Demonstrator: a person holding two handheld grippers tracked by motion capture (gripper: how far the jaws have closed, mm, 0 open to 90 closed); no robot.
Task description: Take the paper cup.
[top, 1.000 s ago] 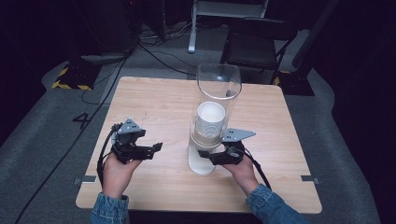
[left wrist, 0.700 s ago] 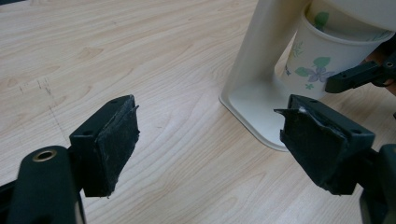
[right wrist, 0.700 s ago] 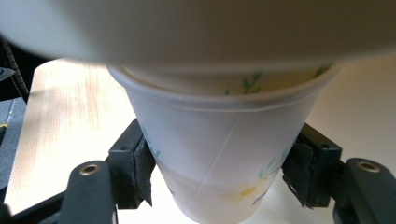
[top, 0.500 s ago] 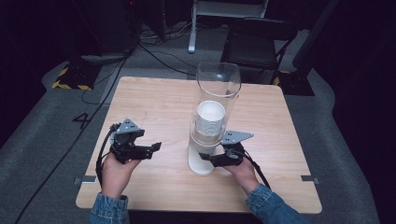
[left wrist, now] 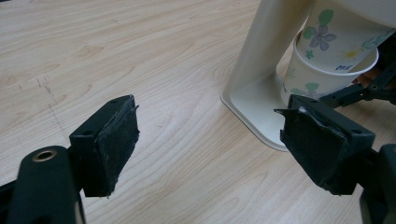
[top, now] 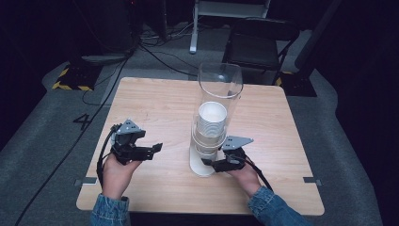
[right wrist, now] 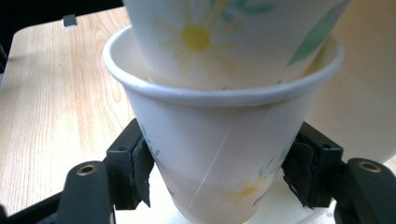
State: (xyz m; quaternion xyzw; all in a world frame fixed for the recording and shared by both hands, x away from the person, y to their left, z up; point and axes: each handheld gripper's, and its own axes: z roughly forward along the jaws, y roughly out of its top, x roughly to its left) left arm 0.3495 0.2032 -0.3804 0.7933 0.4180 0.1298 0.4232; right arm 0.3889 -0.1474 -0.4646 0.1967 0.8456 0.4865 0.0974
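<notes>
White paper cups (right wrist: 219,140) bear yellow daisies and green leaves; cream dispenser stand (left wrist: 261,70); light wooden table (top: 155,108).

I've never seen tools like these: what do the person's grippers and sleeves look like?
Each hand holds a black two-jaw tool: the left gripper and right gripper carry a grey three-cornered plate on top and a trailing black cable. The jaws end in blocky, worn black pads. Blue denim sleeves cover both wrists.

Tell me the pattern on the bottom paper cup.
White with yellow daisies and green leaves, on the paper cup; the right gripper view shows it best.
</notes>
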